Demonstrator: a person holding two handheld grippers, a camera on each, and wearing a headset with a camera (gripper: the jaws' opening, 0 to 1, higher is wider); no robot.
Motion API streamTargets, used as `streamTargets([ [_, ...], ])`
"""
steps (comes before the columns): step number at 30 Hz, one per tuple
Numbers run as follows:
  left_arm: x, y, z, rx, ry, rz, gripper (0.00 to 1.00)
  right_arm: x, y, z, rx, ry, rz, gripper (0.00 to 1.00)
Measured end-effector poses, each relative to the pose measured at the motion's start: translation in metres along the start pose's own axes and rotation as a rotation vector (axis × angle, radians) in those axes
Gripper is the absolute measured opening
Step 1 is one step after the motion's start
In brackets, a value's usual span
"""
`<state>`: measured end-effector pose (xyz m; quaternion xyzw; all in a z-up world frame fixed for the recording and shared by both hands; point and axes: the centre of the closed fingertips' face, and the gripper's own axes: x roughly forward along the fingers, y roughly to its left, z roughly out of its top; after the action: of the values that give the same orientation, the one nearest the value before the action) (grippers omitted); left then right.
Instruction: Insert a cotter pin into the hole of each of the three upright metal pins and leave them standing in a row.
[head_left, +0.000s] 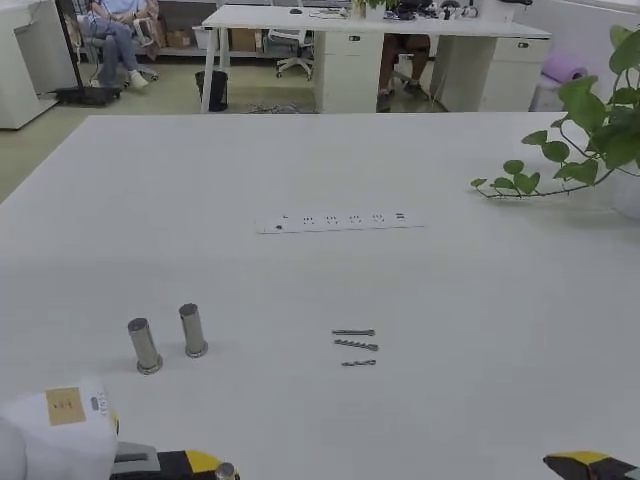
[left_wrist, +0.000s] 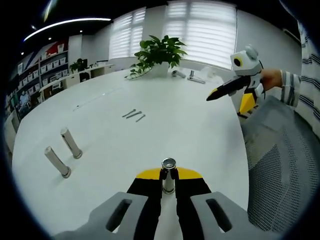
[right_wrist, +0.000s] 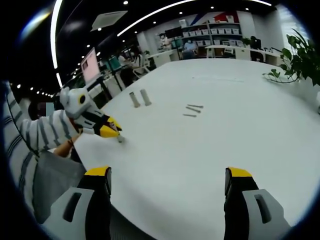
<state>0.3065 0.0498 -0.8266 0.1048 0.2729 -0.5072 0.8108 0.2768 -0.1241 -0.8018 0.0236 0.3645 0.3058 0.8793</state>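
Two upright metal pins (head_left: 145, 346) (head_left: 193, 331) stand side by side on the white table (head_left: 320, 170) at the left; they also show as pins (left_wrist: 57, 162) (left_wrist: 71, 143) in the left gripper view. A third metal pin (left_wrist: 168, 176) is clamped upright between my left gripper (left_wrist: 168, 182) near the table's front edge, seen as pin (head_left: 226, 470) at the head view's bottom. Three cotter pins (head_left: 355, 346) lie in a small stack mid-table, also cotter pins (right_wrist: 193, 110). My right gripper (right_wrist: 167, 177) hovers open at the front right, empty.
A white power strip (head_left: 340, 221) lies farther back on the table. A leafy plant (head_left: 590, 130) stands at the right edge. Desks, chairs and seated people are beyond the table. An office chair (left_wrist: 280, 170) sits beside the table's front.
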Motion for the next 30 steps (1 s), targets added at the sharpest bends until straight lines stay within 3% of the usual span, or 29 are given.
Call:
streamTargets([
  [11, 0.0058, -0.0009, -0.0069, 0.025, 0.026, -0.01, 0.07, 0.0044, 0.0052, 0.0008, -0.009, 0.009, 0.009, 0.95],
  [30, 0.0066, 0.0022, -0.0077, 0.083, 0.02, 0.005, 0.07, 0.0072, 0.0076, 0.0007, -0.018, 0.015, 0.005, 0.95],
])
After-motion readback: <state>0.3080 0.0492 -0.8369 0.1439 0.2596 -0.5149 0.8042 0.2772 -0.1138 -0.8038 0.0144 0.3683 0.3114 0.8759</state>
